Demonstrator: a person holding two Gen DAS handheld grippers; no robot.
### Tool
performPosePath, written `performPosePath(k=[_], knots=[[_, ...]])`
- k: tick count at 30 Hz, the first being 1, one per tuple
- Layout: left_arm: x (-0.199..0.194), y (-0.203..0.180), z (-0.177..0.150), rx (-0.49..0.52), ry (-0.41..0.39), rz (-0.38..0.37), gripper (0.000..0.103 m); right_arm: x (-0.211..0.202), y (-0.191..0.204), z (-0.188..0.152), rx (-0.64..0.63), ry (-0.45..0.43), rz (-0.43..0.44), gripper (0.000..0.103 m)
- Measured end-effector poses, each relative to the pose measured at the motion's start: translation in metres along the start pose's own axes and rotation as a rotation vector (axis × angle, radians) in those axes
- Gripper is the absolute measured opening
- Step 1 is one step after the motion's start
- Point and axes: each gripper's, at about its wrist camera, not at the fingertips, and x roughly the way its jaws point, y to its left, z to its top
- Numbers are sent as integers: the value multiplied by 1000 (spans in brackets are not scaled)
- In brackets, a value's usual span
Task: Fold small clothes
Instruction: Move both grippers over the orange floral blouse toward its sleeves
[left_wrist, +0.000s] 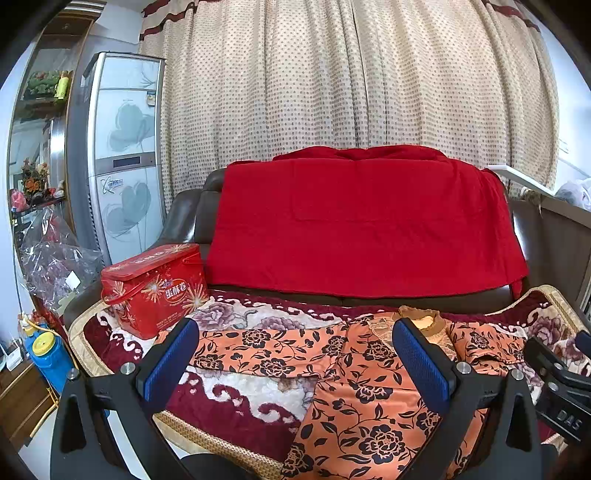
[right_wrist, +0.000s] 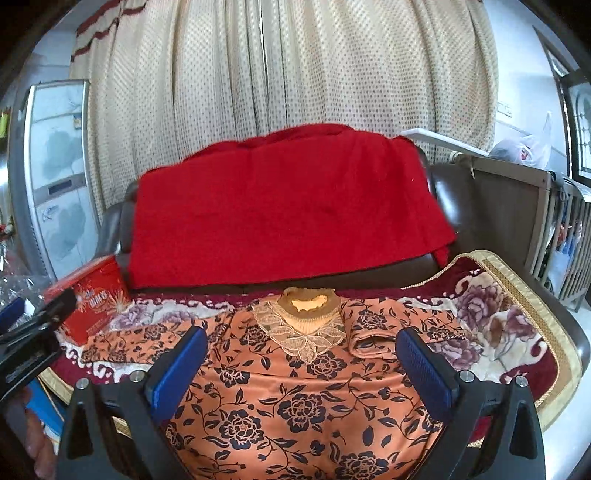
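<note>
An orange top with black flowers (right_wrist: 295, 398) lies flat on the sofa seat, its lace collar (right_wrist: 308, 325) toward the backrest. Its left sleeve (left_wrist: 258, 354) stretches out to the left. Its right sleeve (right_wrist: 373, 328) is folded in by the collar. The top also shows in the left wrist view (left_wrist: 369, 406). My left gripper (left_wrist: 295, 354) is open and empty above the left sleeve and left side of the top. My right gripper (right_wrist: 301, 358) is open and empty above the chest of the top.
A flowered blanket (right_wrist: 498, 332) covers the sofa seat. A red cloth (left_wrist: 365, 221) hangs over the backrest. A red tin box (left_wrist: 155, 288) stands at the seat's left end. A standing air conditioner (left_wrist: 122, 155) and plastic bags are at the left, a wooden crib (right_wrist: 535, 221) at the right.
</note>
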Motion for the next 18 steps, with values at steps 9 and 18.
performPosePath(k=[9,18], knots=[[-9,-14,3,31,1,-18,103,-3,-2,4,-19,-15,-49,103],[0,-16,1,30,38,-73,103,-6,-6,7,-21,-21,-54,103]])
